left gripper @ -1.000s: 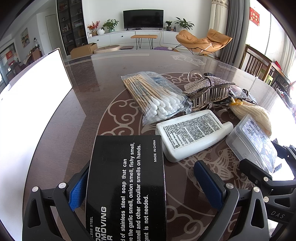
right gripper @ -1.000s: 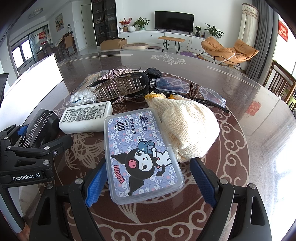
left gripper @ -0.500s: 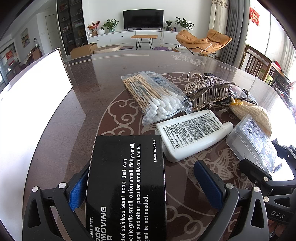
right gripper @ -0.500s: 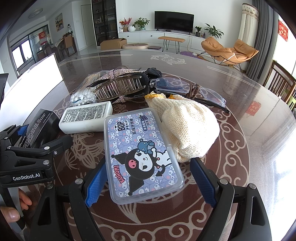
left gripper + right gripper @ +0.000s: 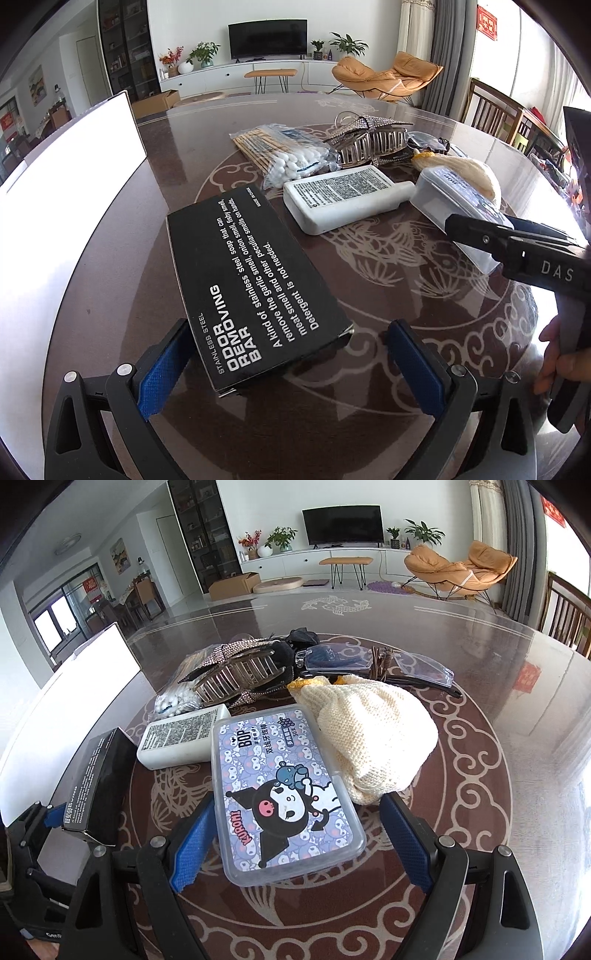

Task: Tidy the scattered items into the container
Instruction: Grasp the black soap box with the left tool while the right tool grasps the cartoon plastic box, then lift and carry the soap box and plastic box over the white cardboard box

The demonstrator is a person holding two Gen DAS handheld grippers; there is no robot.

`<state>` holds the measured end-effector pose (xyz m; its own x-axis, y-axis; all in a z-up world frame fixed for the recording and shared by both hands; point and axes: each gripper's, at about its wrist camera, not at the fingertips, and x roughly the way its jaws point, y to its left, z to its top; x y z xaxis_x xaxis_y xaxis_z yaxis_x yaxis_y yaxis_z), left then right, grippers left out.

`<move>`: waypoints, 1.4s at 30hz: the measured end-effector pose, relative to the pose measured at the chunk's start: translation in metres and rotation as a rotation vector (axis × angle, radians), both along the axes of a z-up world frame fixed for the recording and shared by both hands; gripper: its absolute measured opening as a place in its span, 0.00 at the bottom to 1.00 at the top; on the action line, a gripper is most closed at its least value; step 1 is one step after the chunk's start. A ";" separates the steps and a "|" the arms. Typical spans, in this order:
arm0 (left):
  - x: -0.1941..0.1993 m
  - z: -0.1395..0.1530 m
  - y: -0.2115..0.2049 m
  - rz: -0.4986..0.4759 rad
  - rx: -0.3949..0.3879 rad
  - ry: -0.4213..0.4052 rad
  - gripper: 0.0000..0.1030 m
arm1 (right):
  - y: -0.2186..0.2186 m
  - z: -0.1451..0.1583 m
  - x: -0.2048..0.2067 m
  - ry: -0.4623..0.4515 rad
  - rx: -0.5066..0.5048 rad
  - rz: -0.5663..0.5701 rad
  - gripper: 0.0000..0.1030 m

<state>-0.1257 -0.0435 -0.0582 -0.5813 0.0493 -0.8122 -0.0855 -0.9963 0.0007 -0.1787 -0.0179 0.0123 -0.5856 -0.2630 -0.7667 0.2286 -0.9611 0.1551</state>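
Left tool (image 5: 288, 363): jaws spread wide, holding nothing. Black box (image 5: 255, 284) lies flat on bench (image 5: 406, 317), near end between left tool's pads, closer to left pad; long axis runs near-to-far, tilted leftward at far end.

Right tool (image 5: 295, 845): jaws spread, holding nothing. Clear cartoon-print case (image 5: 284, 797) sits between its pads, long axis near-to-far.

White bottle (image 5: 347, 197) lies between box and case.

White container (image 5: 70, 177) at far left, nearer left tool.

Judgement: box is left tool's pick, then a leftward carry.

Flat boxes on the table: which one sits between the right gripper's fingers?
The clear cartoon-printed case; the black soap box lies by the left gripper instead.
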 end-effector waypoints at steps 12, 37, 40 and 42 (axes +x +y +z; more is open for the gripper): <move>-0.002 0.001 0.000 -0.002 0.007 -0.001 1.00 | -0.024 0.001 0.022 0.015 0.170 0.103 0.62; -0.029 0.014 -0.019 -0.156 0.037 -0.042 0.58 | 0.017 0.003 0.059 0.018 0.115 0.010 0.60; -0.012 0.018 -0.018 -0.140 0.082 -0.040 0.58 | 0.020 0.006 0.062 0.038 0.091 0.007 0.59; 0.008 0.024 -0.021 -0.133 0.126 -0.035 0.58 | 0.028 0.011 0.073 0.049 0.034 -0.008 0.59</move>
